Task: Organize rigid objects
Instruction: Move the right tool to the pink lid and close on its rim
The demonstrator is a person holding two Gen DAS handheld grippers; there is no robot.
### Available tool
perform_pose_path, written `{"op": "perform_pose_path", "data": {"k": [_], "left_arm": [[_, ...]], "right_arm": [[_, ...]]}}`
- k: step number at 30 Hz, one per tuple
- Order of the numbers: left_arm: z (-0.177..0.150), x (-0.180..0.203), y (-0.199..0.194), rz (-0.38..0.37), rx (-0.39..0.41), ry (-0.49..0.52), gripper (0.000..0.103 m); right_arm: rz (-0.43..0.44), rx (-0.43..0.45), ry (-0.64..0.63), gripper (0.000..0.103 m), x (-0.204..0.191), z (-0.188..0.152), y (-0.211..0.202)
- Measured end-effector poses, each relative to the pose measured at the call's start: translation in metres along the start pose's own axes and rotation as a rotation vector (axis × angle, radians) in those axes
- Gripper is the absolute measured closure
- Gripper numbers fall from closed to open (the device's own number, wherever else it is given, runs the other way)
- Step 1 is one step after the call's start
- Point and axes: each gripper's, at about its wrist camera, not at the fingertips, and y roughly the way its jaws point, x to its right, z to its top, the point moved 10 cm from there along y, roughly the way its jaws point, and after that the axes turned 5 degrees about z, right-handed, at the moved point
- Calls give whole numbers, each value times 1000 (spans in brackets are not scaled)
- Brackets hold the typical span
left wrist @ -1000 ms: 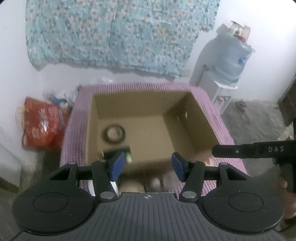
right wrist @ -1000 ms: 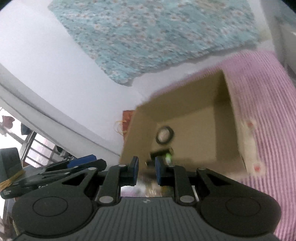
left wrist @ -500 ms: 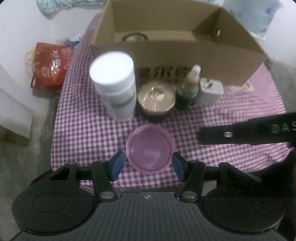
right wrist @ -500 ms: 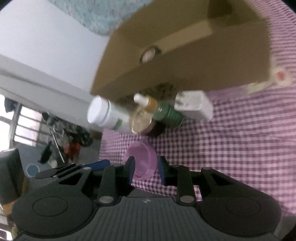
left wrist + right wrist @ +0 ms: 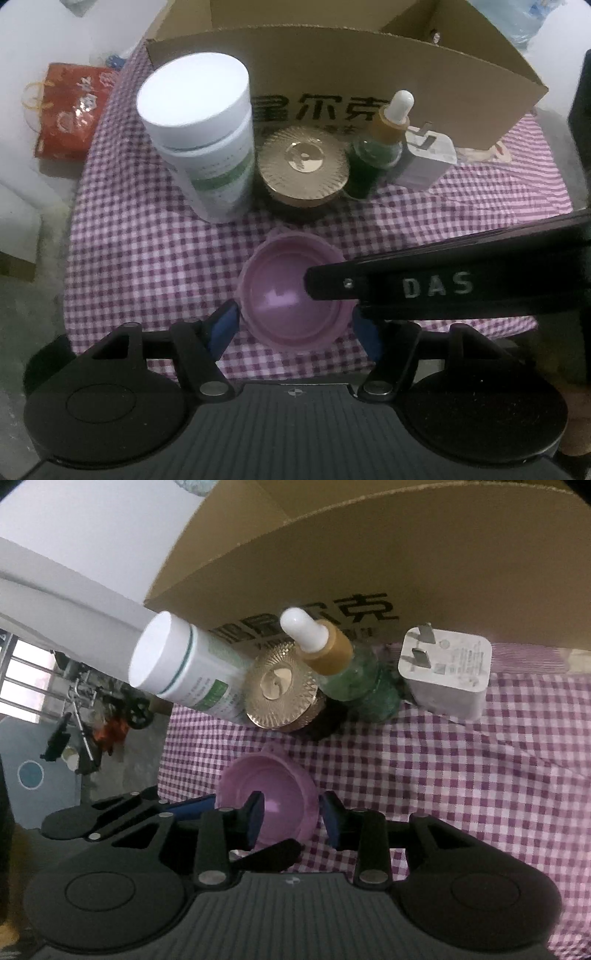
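Note:
A pink plastic bowl [image 5: 280, 299] sits on the purple checked cloth [image 5: 147, 258]. My left gripper [image 5: 295, 328] is open, one finger on each side of the bowl. My right gripper [image 5: 291, 816] is open and straddles the bowl's right rim [image 5: 306, 805], one finger inside and one outside; its finger also crosses the left wrist view [image 5: 424, 284]. Behind the bowl stand a white bottle [image 5: 203, 140], a gold-lidded jar [image 5: 303, 162], a green dropper bottle [image 5: 384, 147] and a white charger plug [image 5: 424, 158], in front of a cardboard box [image 5: 369, 74].
A red bag [image 5: 70, 107] lies on the floor at the left of the table. The cloth's left edge drops to the grey floor. In the right wrist view the same row of objects [image 5: 280, 686] stands against the box wall [image 5: 406, 561].
Both grippers came down and back from over the box to the pink bowl. The left fingers now flank the bowl, and the right gripper has opened over its rim.

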Motion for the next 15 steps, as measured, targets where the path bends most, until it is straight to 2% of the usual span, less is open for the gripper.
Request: {"op": "perform_pose_path", "data": {"k": [6,10,15], "left_arm": [[2,8,0,-12,3,17,35],[5,25,-3,-40,19,63,35],[7,52,1,-39,37,134,34]], "right_arm": [[-22,21,15,83,10,1,-3],[-35,38,39,84,24,-3,-15],[-51,57,83,84,46,-12,-35]]}}
